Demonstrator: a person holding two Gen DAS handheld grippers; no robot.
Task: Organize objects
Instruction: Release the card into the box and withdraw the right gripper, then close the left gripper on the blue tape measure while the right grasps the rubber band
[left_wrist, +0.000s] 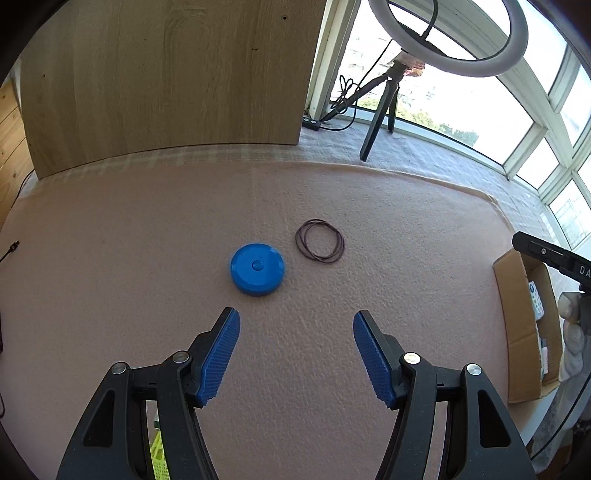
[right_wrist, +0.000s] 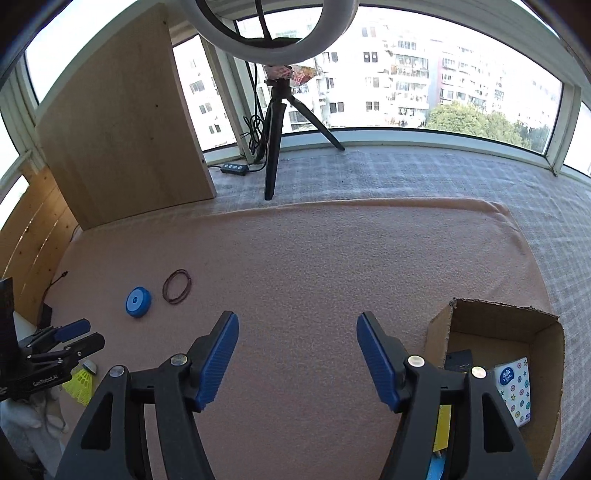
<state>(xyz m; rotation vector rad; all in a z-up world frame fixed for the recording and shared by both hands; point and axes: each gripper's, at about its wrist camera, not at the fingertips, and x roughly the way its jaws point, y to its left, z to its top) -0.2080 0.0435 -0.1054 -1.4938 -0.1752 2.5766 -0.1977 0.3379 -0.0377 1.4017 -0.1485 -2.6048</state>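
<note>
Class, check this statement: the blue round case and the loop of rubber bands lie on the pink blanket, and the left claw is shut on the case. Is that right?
Not quite. The blue round case and the rubber bands do lie on the pink blanket, but the left claw is open and holds nothing; the case lies ahead of it. The left wrist view shows this.

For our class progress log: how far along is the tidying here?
Done: a tissue pack and other items lie in the box. In hand: nothing; the left gripper and right gripper are open. Left: the blue disc, rubber bands and shuttlecock sit on the blanket.
</note>
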